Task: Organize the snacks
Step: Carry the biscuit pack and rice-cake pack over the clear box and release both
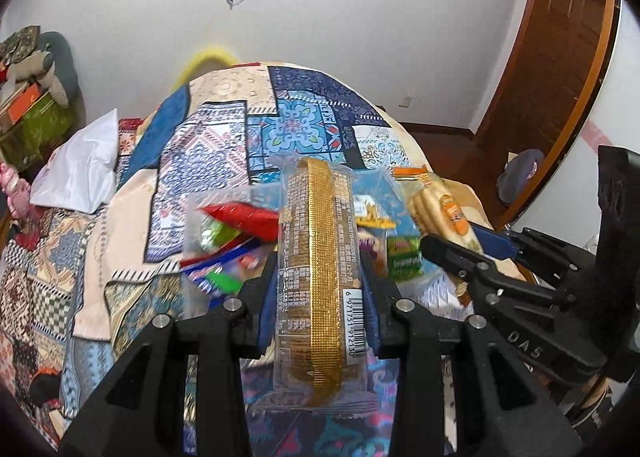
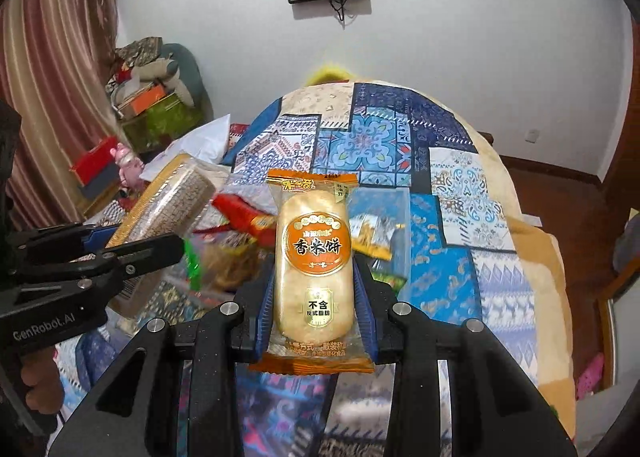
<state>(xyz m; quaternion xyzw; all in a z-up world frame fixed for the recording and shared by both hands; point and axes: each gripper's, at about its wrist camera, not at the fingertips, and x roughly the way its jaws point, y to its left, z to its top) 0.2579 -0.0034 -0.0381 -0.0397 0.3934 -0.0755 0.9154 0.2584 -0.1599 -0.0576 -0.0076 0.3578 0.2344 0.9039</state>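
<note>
My left claw [image 1: 320, 277] is closed on a clear-wrapped biscuit pack [image 1: 316, 257] with a gold band down its middle; the pack sits between the blue pads, its long axis running straight out along the fingers, barcode end nearest me. My right claw [image 2: 314, 289] is likewise clamped on a rice cracker packet [image 2: 314, 257] with orange ends and a round orange label, upright in the view, its long axis also in line with the fingers and its printed face toward the camera. Both packets are held above a bed covered by a blue and cream patchwork quilt [image 2: 440, 177]. Just beyond the claws lies a clear plastic container [image 1: 200, 225], blurred, which seems to hold a jumble of small snack packets [image 1: 240, 217] in red, green and yellow. In the left view the right claw comes in from the right side, its cracker packet just beside mine.
</note>
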